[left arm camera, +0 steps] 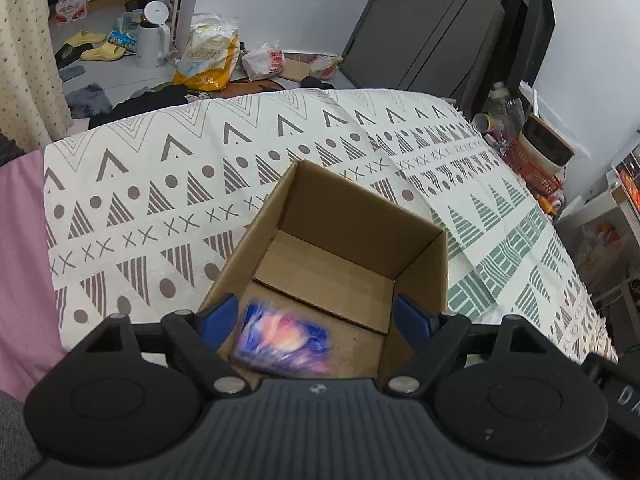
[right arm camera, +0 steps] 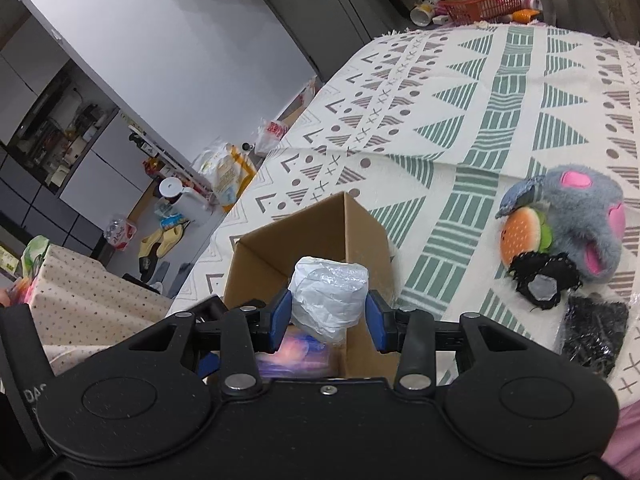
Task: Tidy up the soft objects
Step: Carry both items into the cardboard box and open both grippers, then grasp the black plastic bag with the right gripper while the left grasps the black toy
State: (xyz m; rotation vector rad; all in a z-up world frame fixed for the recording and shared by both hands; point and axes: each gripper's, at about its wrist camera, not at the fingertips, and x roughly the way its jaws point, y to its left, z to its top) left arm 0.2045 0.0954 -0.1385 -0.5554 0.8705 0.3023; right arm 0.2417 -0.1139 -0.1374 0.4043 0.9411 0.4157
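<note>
- So, left wrist view: left tool (left arm camera: 316, 320) is released, blue fingers spread to either side of the open brown cardboard box (left arm camera: 424, 264), nothing between them.
- A blurred blue-and-pink soft packet (left arm camera: 282, 340) sits in the near corner of the box, below the tool; the blur suggests it is dropping or just let go.
- Box stands on the cream patterned cloth (left arm camera: 160, 200), open top up, so items can go in from above.
- Right wrist view: right tool (right arm camera: 329, 316) is clenched on a crumpled white plastic-wrapped bundle (right arm camera: 328, 300), held over the box mouth, probably next to go in.
- Grey plush toy with pink patches (right arm camera: 580, 216), orange burger-shaped plush (right arm camera: 520, 236) and black fabric pieces (right arm camera: 548, 276) lie on the cloth, well apart from the box, not yet sorted.
</note>
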